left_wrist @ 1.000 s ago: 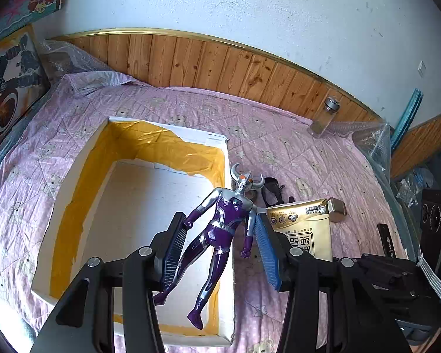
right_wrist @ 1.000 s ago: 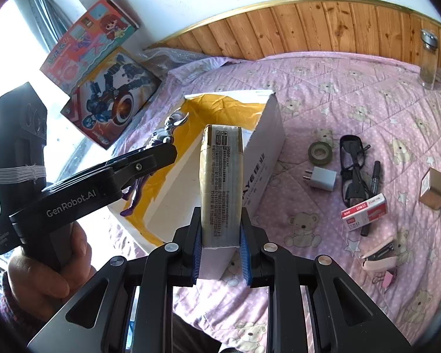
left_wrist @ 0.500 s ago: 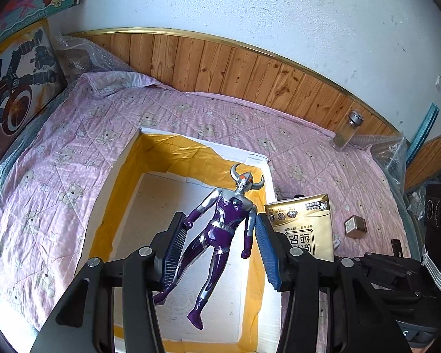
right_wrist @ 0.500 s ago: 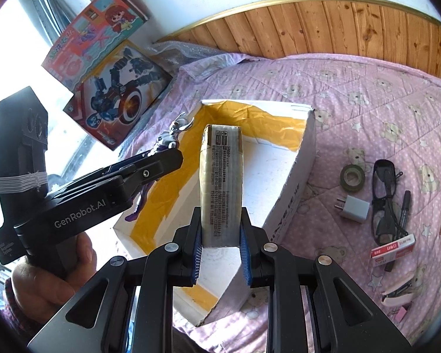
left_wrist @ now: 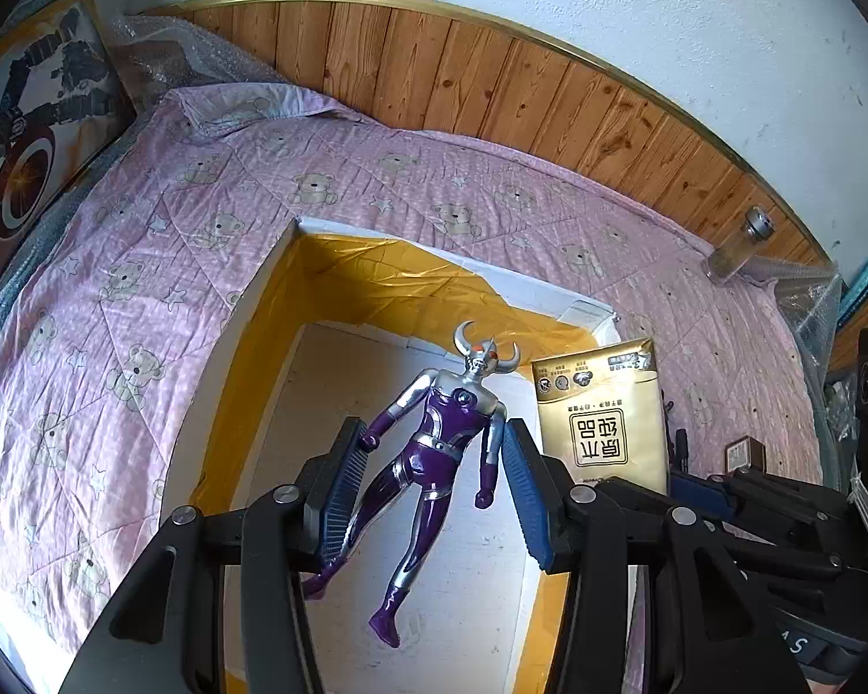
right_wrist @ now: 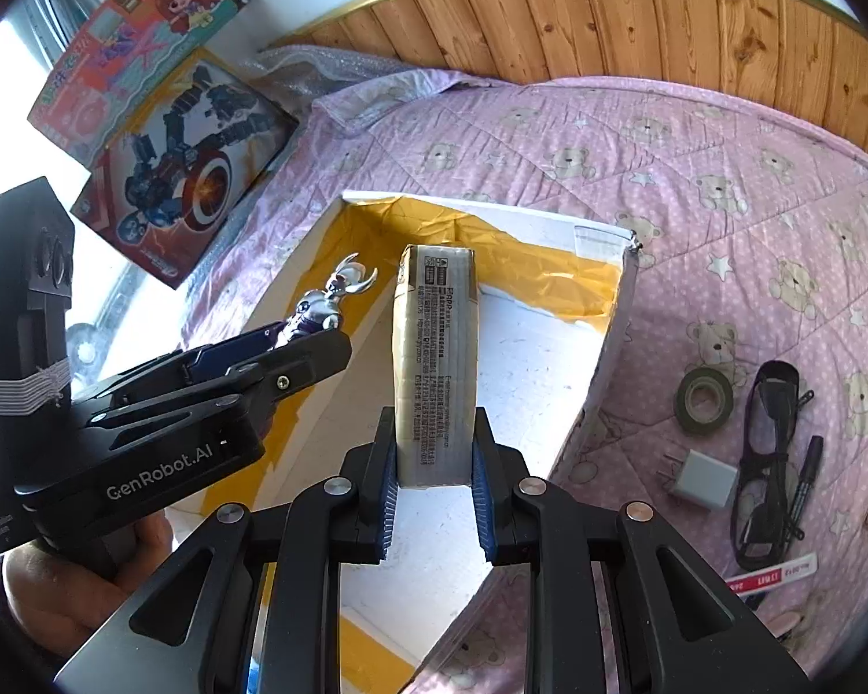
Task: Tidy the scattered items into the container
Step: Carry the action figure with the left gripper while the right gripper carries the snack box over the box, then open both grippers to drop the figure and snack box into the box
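A purple and silver toy figure (left_wrist: 434, 451) hangs head-up between the pads of my left gripper (left_wrist: 432, 457), which is shut on it by the arms. It hovers over the open white box (left_wrist: 243, 358) lined with yellow tape. My right gripper (right_wrist: 434, 486) is shut on an upright gold pack (right_wrist: 434, 358), also held above the box (right_wrist: 607, 347). In the left wrist view the gold pack (left_wrist: 604, 416) stands just right of the figure. The right wrist view shows the left gripper (right_wrist: 295, 347) and the figure's horned head (right_wrist: 335, 295) to the left, with a hand below.
On the pink bear-print quilt right of the box lie a tape roll (right_wrist: 705, 399), a charger plug (right_wrist: 701, 477), glasses (right_wrist: 772, 445), a marker (right_wrist: 804, 480) and a staple box (right_wrist: 772, 575). A glass jar (left_wrist: 740, 248) stands by the wood-panelled wall. Toy boxes (right_wrist: 185, 168) lean at left.
Both grippers have moved with their loads from beside the box's right wall to over its open inside. Their grips have not changed.
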A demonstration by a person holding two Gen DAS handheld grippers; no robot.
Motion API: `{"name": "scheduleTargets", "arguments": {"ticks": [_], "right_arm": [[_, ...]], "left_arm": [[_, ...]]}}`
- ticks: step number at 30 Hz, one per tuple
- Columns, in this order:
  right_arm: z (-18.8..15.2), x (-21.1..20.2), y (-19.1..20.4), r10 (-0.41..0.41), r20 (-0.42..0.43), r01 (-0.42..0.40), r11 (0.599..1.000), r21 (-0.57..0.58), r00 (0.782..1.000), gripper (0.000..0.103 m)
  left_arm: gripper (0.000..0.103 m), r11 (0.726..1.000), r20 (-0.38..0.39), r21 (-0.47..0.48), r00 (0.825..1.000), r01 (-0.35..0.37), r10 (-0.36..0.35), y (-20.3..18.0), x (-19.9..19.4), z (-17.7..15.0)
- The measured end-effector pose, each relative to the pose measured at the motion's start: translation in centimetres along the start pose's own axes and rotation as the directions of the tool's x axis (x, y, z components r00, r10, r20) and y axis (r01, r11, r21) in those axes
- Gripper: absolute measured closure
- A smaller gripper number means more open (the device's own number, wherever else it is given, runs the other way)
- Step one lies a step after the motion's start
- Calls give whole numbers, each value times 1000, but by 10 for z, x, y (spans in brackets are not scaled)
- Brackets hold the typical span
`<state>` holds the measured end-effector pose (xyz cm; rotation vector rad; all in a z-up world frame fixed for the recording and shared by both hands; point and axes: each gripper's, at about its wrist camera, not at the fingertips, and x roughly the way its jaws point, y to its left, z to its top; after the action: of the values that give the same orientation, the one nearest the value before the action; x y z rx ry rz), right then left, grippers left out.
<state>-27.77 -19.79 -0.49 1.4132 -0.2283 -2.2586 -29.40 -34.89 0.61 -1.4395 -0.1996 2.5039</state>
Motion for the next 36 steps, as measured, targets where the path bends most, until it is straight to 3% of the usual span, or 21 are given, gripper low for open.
{"name": "scheduleTargets", "arguments": {"ticks": [15, 21, 24, 30, 36], "right_arm": [[34, 64, -9, -122, -170, 107, 990, -96, 978, 79], [46, 79, -3, -186, -194, 157, 975, -156, 963, 75], [49, 79, -2, -218, -177, 185, 965, -184, 960, 64], [54, 60, -9, -199, -130, 181, 973, -141, 971, 64], [49, 35, -5, -163, -100, 153, 983, -107, 981, 64]], "left_arm": [[53, 996, -133, -42, 989, -73, 67, 15, 68, 20], [53, 990, -133, -59, 983, -132, 123, 24, 92, 28], [52, 990, -162, -99, 983, -102, 85, 34, 104, 28], [50, 988, -164, -122, 983, -100, 79, 40, 101, 23], [50, 992, -142, -84, 986, -96, 83, 32, 80, 17]]}}
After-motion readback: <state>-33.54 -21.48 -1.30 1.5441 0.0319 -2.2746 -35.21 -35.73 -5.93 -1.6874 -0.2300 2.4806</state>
